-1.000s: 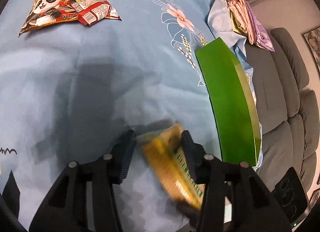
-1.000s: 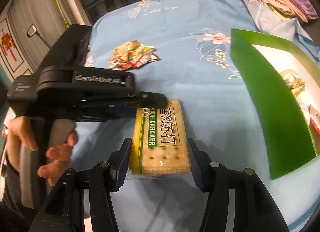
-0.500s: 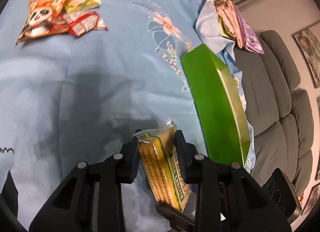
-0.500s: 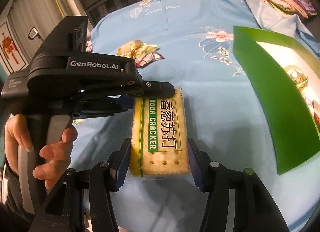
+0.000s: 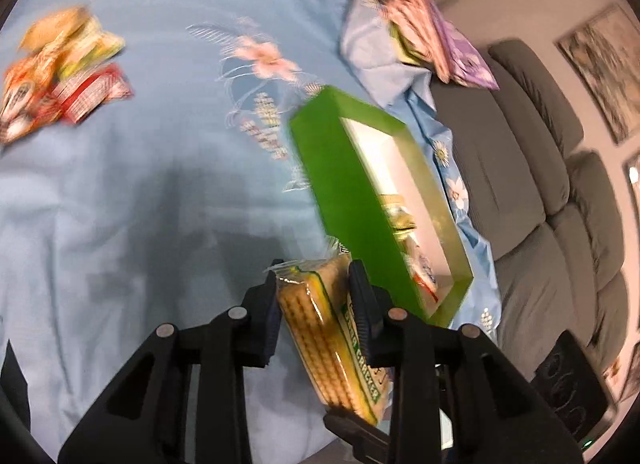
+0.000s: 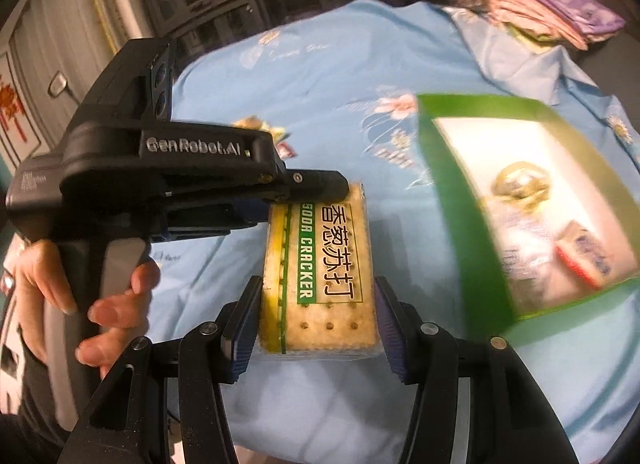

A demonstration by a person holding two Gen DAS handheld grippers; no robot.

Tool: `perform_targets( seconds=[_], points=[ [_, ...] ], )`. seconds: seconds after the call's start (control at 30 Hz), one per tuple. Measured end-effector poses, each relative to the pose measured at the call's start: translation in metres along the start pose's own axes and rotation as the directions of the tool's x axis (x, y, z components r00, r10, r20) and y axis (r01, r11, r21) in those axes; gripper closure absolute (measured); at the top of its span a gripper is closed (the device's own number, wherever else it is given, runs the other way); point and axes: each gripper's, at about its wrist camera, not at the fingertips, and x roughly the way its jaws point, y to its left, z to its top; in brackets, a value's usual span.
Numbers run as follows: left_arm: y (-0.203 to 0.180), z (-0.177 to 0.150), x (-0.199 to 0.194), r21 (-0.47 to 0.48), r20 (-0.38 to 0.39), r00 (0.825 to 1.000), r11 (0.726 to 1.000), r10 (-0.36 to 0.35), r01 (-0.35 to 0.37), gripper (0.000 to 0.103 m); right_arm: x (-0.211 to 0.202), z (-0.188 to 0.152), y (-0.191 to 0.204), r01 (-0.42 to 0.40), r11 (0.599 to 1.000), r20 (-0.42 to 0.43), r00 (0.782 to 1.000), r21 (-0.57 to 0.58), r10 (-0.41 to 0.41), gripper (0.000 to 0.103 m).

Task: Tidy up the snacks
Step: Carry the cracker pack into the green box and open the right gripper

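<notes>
Nearest you, your right gripper [image 6: 318, 322] was clamped on the near end of the soda cracker pack [image 6: 320, 272], its pads pressed to both long edges, label facing up. Your left gripper [image 5: 314, 306] pinched the same pack [image 5: 332, 336] at its far end, gripping it across its thickness, so both tools held it above the blue floral sheet [image 5: 140, 191]. Just beyond, to the right, stood the green box [image 6: 452, 207], open, with a few wrapped snacks [image 6: 520, 183] inside. Farther off a small heap of snack packets [image 5: 60, 67] lay on the sheet, and folded cloths [image 6: 540, 11] sat at the far edge
</notes>
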Motion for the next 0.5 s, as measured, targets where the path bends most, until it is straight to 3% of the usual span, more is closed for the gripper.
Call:
perform_targets(
  seconds=[0.2,0.37,0.47,0.5],
  points=[
    [-0.079,0.025,0.038,0.117,-0.024,0.999,0.993,-0.028,0.031,0.072,-0.047,0.014,-0.052,0.073,0.995,0.083,0.993,0.071,-0.079,0.048],
    [-0.123,0.036,0.076,0.180,-0.024,1.000,0.983,-0.013,0.017,0.072,-0.065,0.024,-0.099,0.097,0.986,0.081,0.991,0.138,-0.109,0.048],
    [-0.135,0.038,0.106,0.217,-0.044,0.995,0.973,0.089,-0.077,0.074,-0.062,0.026,-0.122,0.108,0.977,0.057,0.991,0.183,-0.121,0.048],
    [-0.138,0.038,0.116,0.236,-0.046,0.991,0.965,0.129,-0.115,0.077,-0.061,0.026,-0.127,0.106,0.976,0.060,0.991,0.191,-0.120,0.053]
  ],
)
